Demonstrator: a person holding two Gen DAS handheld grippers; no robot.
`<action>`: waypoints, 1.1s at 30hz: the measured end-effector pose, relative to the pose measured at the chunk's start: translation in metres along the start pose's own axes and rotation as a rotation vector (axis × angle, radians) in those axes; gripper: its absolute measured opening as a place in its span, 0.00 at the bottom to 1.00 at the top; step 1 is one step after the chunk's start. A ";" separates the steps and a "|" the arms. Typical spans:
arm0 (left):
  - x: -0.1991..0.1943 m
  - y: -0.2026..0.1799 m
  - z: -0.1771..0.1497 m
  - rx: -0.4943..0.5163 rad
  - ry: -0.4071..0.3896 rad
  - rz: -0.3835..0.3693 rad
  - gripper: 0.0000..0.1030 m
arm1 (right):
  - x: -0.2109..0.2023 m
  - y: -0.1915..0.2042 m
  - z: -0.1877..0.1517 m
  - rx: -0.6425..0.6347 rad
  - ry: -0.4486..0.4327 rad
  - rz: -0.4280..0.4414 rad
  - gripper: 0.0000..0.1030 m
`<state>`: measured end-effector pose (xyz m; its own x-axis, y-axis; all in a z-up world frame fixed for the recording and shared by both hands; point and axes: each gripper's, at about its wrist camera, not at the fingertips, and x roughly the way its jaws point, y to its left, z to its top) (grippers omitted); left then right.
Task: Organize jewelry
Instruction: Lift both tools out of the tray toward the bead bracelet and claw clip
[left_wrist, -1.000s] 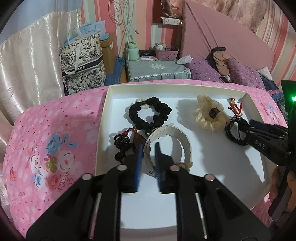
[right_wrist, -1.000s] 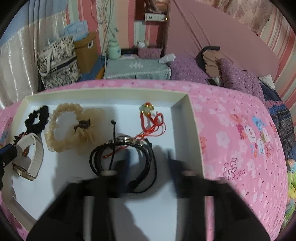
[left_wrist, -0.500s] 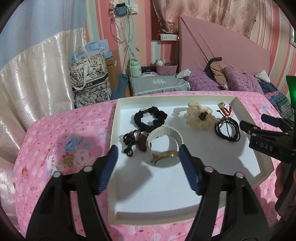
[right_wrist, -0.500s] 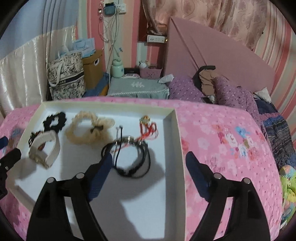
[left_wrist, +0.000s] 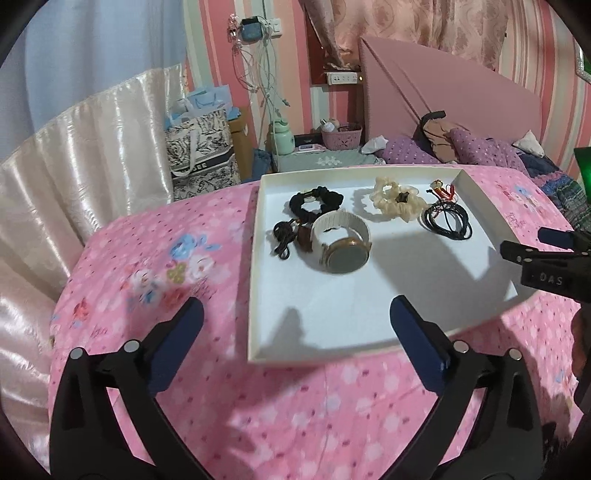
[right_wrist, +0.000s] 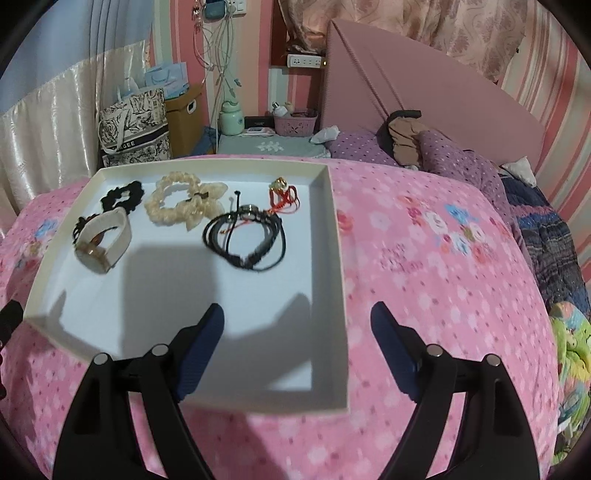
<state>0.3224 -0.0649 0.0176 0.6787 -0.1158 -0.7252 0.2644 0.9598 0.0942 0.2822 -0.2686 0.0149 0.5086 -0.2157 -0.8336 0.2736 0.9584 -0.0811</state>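
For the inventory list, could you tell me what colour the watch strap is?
The watch strap is cream-white; it shows best in the left wrist view.

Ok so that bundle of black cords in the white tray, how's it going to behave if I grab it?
The black cord bundle looks like several thin loops lying loosely coiled, so it would probably flop and sag when lifted. A red string touches it, so that may drag along. It looks light, so pushing would likely slide or bunch it on the white tray.
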 end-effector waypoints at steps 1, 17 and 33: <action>-0.005 0.002 -0.003 -0.010 0.002 -0.003 0.97 | -0.006 -0.001 -0.004 0.001 -0.001 0.000 0.79; -0.074 0.014 -0.052 -0.075 -0.006 -0.031 0.97 | -0.079 -0.031 -0.074 0.088 0.012 -0.010 0.80; -0.124 -0.001 -0.149 -0.110 0.014 -0.042 0.97 | -0.128 -0.011 -0.181 0.080 -0.048 0.039 0.80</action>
<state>0.1358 -0.0139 0.0062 0.6584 -0.1539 -0.7368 0.2156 0.9764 -0.0113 0.0663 -0.2179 0.0235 0.5582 -0.1887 -0.8080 0.3157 0.9488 -0.0035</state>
